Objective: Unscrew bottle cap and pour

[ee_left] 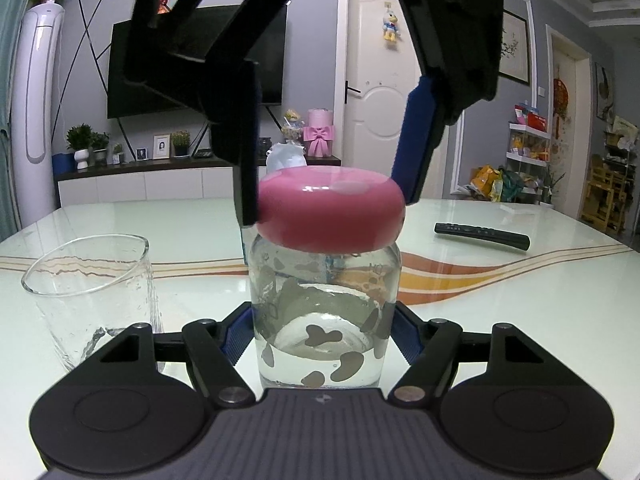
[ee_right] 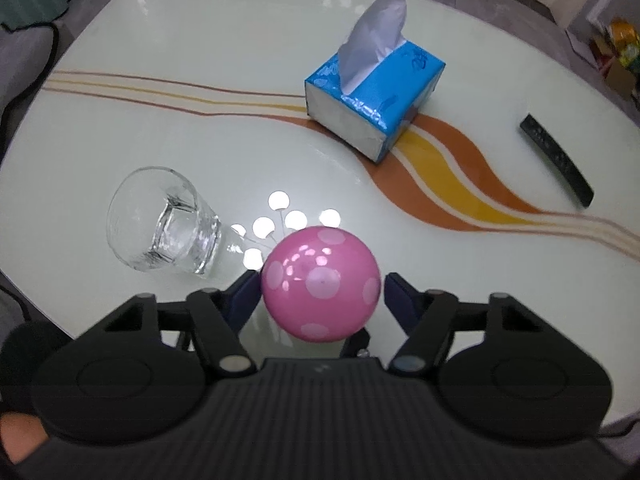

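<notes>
A clear glass bottle [ee_left: 324, 280] with grey cow spots stands upright on the table, holding some clear liquid. My left gripper [ee_left: 324, 324] is shut on its body, a blue pad on each side. A pink cap [ee_left: 330, 208] with paler dots sits on the bottle. My right gripper [ee_left: 330, 205] comes down from above and is shut on the cap, its fingers pressing the rim left and right. Looking down in the right wrist view, the cap [ee_right: 316, 264] fills the gap in the right gripper [ee_right: 322, 284]. An empty drinking glass [ee_left: 92, 292] [ee_right: 164, 220] stands just left of the bottle.
A blue tissue box [ee_right: 376, 96] stands behind the bottle on the glossy white table [ee_right: 160, 80]. A black remote [ee_right: 556, 160] [ee_left: 482, 235] lies to the right. A gloved hand [ee_right: 28, 344] holds the right gripper at the lower left.
</notes>
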Demonstrator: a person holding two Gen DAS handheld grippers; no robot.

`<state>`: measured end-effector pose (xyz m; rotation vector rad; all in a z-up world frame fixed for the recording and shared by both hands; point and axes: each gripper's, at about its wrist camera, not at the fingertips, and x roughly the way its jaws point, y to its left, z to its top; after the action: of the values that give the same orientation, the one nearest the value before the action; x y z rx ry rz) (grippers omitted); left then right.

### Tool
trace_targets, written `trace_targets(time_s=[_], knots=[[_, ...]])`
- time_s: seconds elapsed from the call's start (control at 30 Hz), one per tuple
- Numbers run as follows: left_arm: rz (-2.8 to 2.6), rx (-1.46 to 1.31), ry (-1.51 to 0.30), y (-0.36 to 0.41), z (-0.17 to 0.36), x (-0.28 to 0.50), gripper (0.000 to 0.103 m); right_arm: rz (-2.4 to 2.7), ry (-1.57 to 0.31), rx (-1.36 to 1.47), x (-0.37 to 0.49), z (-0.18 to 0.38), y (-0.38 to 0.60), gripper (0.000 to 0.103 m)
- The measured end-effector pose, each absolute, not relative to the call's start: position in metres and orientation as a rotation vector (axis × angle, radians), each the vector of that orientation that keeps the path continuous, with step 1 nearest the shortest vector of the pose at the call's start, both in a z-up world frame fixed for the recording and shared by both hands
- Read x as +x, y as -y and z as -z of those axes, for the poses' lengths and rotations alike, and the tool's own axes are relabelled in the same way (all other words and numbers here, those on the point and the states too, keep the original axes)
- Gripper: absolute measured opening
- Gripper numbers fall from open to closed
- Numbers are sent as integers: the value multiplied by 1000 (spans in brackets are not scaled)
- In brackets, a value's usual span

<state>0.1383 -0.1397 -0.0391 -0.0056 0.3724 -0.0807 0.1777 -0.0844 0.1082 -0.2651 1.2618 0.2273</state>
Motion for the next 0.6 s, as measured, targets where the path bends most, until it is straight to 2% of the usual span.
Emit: trace_targets(time_s=[0.6], knots=[[87, -4, -374, 140, 40, 137, 74, -699, -1119, -714, 161, -109, 79, 65]])
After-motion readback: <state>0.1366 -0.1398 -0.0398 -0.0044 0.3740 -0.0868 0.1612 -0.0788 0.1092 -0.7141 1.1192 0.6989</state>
